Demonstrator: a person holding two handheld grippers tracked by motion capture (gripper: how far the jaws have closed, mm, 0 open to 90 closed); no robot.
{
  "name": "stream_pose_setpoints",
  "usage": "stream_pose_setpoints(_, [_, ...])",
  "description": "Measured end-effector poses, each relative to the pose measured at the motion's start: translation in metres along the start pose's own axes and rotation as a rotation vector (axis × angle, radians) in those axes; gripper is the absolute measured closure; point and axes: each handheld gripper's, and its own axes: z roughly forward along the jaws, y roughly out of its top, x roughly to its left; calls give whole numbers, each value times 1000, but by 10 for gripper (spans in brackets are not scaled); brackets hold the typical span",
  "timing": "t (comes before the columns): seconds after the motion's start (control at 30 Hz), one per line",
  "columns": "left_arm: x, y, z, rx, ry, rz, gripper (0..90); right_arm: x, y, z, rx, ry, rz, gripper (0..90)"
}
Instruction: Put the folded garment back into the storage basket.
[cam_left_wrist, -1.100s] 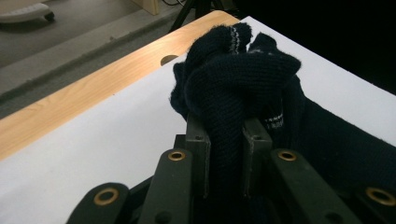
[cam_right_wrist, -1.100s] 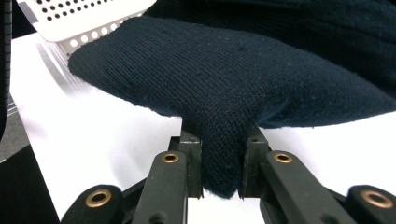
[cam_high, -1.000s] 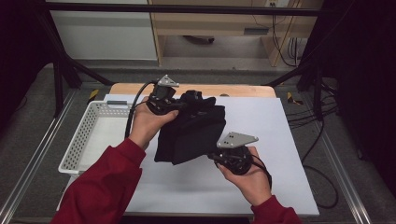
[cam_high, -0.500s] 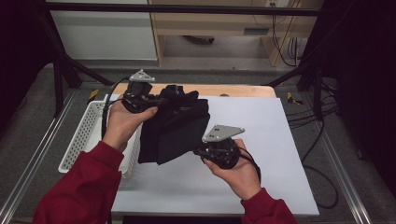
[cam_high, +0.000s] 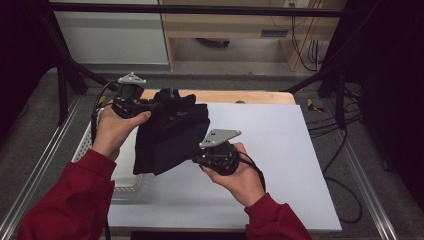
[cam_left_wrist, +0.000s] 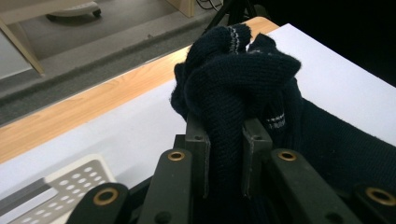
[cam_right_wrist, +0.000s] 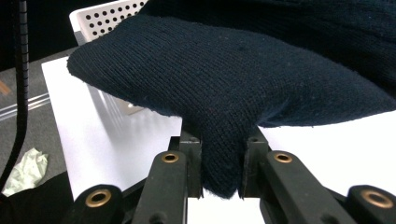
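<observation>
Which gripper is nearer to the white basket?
Left. The left gripper holds the dark garment just above the basket; the right gripper grips the garment's lower edge over the table, farther away.

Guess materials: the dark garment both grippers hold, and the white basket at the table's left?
Garment: knitted yarn, dark navy, matte; rib stitches show in both gripper views; fibre unclear. Basket: white with rows of round holes; probably moulded plastic, though painted metal is possible.
</observation>
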Motion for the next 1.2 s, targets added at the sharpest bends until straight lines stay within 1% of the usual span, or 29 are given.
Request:
stream_pose_setpoints(0.03, [2,0,-2,-3,1,-5,772,1,3,1,1,1,-4,763])
stream_pose_setpoints(0.07, [6,0,-6,-6,9,-7,772,2,9,5,0,0,-20,763])
stream_pose_setpoints(0.1, [6,0,-6,-6,9,-7,772,2,9,5,0,0,-20,763])
stream_pose_setpoints(0.13, [12,0,-11,-15,15,-16,772,3,16,9,-12,8,-19,764])
stream_pose_setpoints(0.17, [12,0,-11,-15,15,-16,772,3,16,9,-12,8,-19,764])
stream_pose_setpoints(0.2, [15,1,-14,-14,23,-12,772,3,18,11,-12,13,-25,764])
stream_pose_setpoints(0.23, [17,1,-16,-12,29,-11,772,3,21,15,-6,13,-41,764])
stream_pose_setpoints(0.27, [23,1,-20,-16,40,-12,772,3,26,20,-5,12,-44,763])
stream_pose_setpoints(0.33, [25,1,-22,-14,45,-15,772,4,28,22,-5,14,-46,763])
stream_pose_setpoints(0.4, [33,0,-29,-14,71,-18,772,6,35,29,-7,20,-69,764])
stream_pose_setpoints(0.43, [33,0,-29,-14,71,-18,771,6,35,29,-7,20,-69,764])
stream_pose_setpoints(0.47, [37,-1,-32,-16,79,-23,772,7,41,34,-15,24,-74,764])
stream_pose_setpoints(0.53, [42,-2,-36,-19,89,-29,771,8,43,36,-17,26,-75,763])
stream_pose_setpoints(0.6, [46,-3,-38,-16,99,-31,771,11,50,46,-20,36,-80,763])
stream_pose_setpoints(0.63, [49,-4,-40,-11,107,-29,771,11,50,46,-20,36,-80,763])
stream_pose_setpoints(0.67, [53,-5,-41,-9,113,-31,771,13,55,54,-17,41,-85,763])
stream_pose_setpoints(0.7, [56,-6,-42,-9,115,-34,771,13,55,54,-17,41,-85,763])
stream_pose_setpoints(0.73, [59,-8,-44,-8,120,-38,771,15,59,60,-15,47,-89,763])
stream_pose_setpoints(0.77, [61,-9,-45,-9,123,-40,771,15,59,60,-15,47,-89,763])
stream_pose_setpoints(0.83, [66,-11,-47,-10,121,-59,771,14,62,63,-15,54,-88,763])
stream_pose_setpoints(0.87, [70,-10,-48,-4,122,-66,771,13,67,68,-24,71,-81,763])
stream_pose_setpoints(0.9, [70,-10,-48,-4,122,-66,771,13,67,68,-24,71,-81,763])
stream_pose_setpoints(0.97, [71,-9,-50,-4,137,-53,771,13,71,73,-17,71,-85,763])
stream_pose_setpoints(1.0, [72,-10,-51,-6,137,-55,771,14,74,76,-21,71,-90,763])
stream_pose_setpoints(1.1, [75,-11,-53,-1,150,-57,770,14,74,78,-20,73,-90,763])
stream_pose_setpoints(1.13, [77,-12,-54,2,154,-62,770,15,74,82,-18,71,-92,763])
stream_pose_setpoints(1.17, [77,-12,-54,2,154,-62,770,15,74,82,-18,71,-92,763])
stream_pose_setpoints(1.2, [77,-13,-55,9,160,-56,770,17,74,85,-16,71,-102,763])
